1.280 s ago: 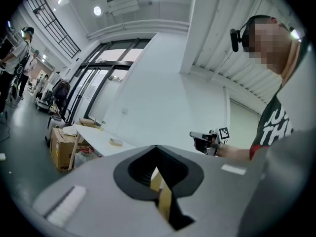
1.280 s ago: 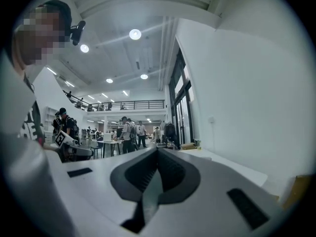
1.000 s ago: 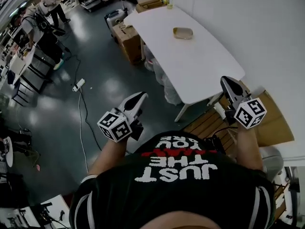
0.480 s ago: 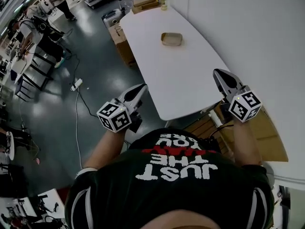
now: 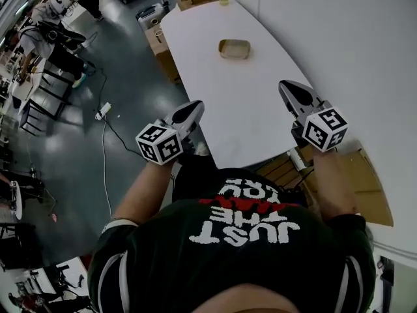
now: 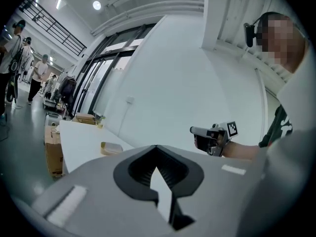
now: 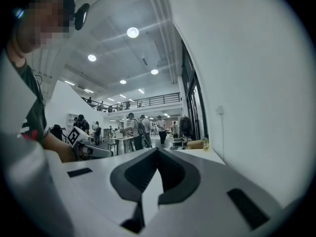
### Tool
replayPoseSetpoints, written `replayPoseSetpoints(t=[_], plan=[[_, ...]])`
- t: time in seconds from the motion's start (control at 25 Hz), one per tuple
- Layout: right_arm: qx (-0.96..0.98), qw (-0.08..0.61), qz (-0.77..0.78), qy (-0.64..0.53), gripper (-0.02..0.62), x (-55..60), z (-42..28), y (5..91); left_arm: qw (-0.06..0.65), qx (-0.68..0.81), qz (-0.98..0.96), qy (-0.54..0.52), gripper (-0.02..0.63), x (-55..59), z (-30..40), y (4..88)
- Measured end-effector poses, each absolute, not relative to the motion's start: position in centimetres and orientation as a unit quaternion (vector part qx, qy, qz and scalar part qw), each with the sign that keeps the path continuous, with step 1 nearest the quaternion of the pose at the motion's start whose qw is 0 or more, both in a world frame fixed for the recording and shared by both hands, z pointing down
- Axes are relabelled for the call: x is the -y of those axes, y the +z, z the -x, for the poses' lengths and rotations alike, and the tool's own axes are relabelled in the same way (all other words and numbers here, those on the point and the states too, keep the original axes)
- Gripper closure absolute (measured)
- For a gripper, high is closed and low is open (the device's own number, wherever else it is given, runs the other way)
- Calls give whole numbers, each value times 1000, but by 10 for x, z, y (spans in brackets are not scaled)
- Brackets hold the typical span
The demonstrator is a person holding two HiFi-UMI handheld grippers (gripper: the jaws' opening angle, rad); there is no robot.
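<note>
Nothing held: left gripper and right gripper hover at near end of white table.
Left gripper jaws together, nothing between, just off table's left edge over grey floor. Shallow tan container lies on table well ahead of both, untouched. Right gripper jaws together too, empty, above table's near right part beside white wall.

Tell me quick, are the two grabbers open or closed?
Left gripper: closed, holding nothing.
Right gripper: closed, holding nothing.
</note>
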State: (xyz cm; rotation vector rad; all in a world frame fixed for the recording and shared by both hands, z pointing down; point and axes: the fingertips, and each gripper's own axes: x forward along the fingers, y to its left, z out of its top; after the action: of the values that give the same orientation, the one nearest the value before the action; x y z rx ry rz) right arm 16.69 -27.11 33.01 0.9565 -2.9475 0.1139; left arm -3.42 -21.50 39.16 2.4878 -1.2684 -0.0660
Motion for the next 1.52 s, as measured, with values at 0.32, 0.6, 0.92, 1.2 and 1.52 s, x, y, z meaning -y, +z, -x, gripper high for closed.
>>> replayPoseSetpoints(t=[0.32,0.6,0.92,1.2,1.52], plan=[[939,25,-340,48,589,338,-149,349,241,427,-871,-15,600,323,50,440],[930,41,-362,49,589,412,-130,382,332,423,-843,-31,598,426,59,501],[930,64,-354,68,589,451,-105,425,426,391,-815,-40,519,492,48,563],[928,67,-354,91,589,468,-102,458,518,382,-762,-75,459,552,44,606],[924,65,-361,110,589,472,-107,476,571,379,-722,-98,416,582,39,634]])
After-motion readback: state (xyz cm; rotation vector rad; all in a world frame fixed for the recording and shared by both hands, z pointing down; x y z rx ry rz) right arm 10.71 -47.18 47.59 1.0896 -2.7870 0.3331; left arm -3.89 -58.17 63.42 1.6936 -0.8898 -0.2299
